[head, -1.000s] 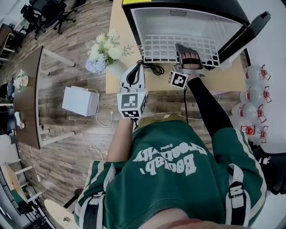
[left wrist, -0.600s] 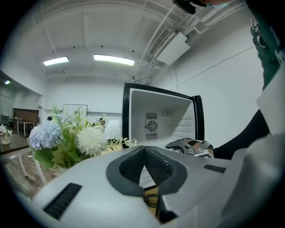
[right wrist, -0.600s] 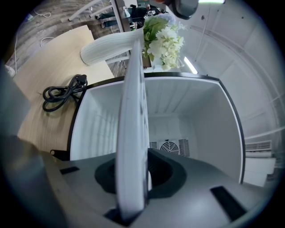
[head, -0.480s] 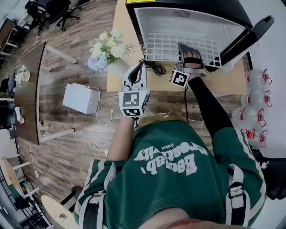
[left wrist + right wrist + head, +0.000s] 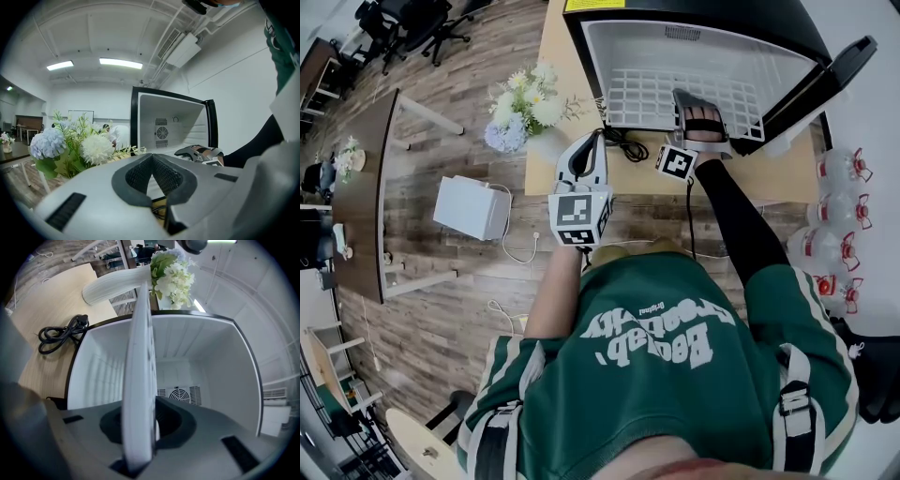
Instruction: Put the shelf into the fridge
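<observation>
**Bouquet** (image 5: 520, 101): pale blue and white flowers, left of centre, at the left edge of the tabletop (image 5: 551, 56). No part in the job.

**Left tool** (image 5: 596, 142): centre-left of the head view, over the tabletop's near edge, just right of the flowers. Pads clenched together with nothing between them. Idle and apart from the shelf.

**Black cable** (image 5: 624, 143): coiled on the tabletop between the two tools, just in front of the fridge mouth.

**Shelf** (image 5: 656, 98): white wire grid, upper centre. It lies across the fridge mouth, with the far part inside the cavity and the near edge apparently reaching out toward the person. The right gripper view shows it edge-on, running across the open cavity.

**Right tool** (image 5: 684, 98): upper centre-right, clamped on the shelf's near edge and carrying it alone.

**Fridge** (image 5: 727, 52): black case with a white interior and a fan grille on the back wall. The door (image 5: 839, 66) is swung open at the upper right.

**Water bottles** (image 5: 836, 178): a row on the floor at the right edge.

**Step in hand (judged):** insertion, partway.

**Next move (judged):**
- Keep the grid level and square to the side walls.
- Push it straight back until it seats.
- Release the right tool only then.
- Watch that the cable does not snag the near edge.
</observation>
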### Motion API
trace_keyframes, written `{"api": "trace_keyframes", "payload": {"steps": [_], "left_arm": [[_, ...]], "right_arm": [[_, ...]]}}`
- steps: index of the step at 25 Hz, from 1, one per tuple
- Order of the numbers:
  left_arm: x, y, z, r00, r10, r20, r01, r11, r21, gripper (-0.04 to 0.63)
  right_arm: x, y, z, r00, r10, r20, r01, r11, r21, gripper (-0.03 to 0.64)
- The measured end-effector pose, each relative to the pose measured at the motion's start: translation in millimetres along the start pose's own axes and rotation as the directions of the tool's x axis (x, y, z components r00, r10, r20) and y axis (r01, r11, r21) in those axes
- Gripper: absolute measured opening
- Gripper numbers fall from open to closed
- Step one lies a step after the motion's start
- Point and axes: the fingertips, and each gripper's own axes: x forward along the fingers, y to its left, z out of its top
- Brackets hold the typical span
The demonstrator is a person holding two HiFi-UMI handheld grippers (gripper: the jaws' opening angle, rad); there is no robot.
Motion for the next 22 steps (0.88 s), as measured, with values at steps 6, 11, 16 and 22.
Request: {"api": "trace_keyframes", "payload": {"steps": [6, 11, 16, 22], "left_arm": [[4.5, 3.0, 0.6, 1.0, 0.009, -0.004, -0.009, 1.0, 0.0, 0.0], [8.6, 4.6, 1.4, 1.0, 0.016, -0.004, -0.016, 1.0, 0.005, 0.0], [11.8, 5.8, -0.6, 1.0, 0.022, -0.007, -0.022, 1.0, 0.004, 0.0], [16.7, 5.4, -0.4, 1.0, 0.026, -0.01, -0.026, 1.0, 0.009, 0.0]], "right_arm": [[9.7, -0.4, -1.8, 1.0, 0.003, 0.0, -0.003, 1.0, 0.008, 0.081], [17.8, 0.2, -2.6, 1.0, 0.017, 0.0, -0.017, 1.0, 0.012, 0.081], [24.6, -2.5, -3.1, 1.0, 0.0, 0.0, 0.0, 1.0, 0.007, 0.081], [33.4, -3.9, -4.9, 1.0, -0.006, -0.002, 0.006, 1.0, 0.001, 0.081]]}}
